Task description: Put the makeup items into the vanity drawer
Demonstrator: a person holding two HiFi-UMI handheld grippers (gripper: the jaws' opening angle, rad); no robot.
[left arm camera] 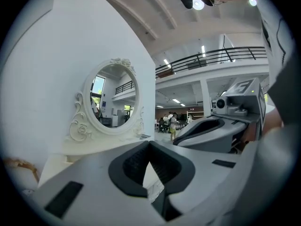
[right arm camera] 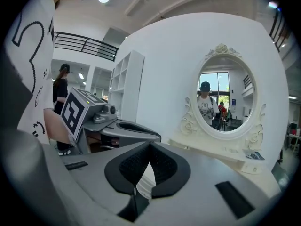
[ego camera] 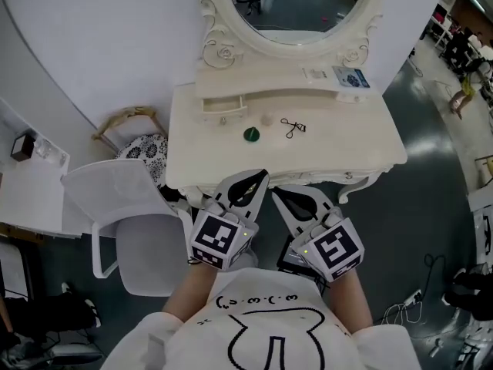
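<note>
Green item (ego camera: 252,135) beyond left hand-held gripper (ego camera: 259,175)

Left gripper (ego camera: 259,179) and right gripper (ego camera: 278,194): 2 grey shells, black ridged fingers (left arm camera: 133,165), each with a black-and-white marker cube (ego camera: 222,240). White shirt (ego camera: 262,331), black line drawing.
</note>
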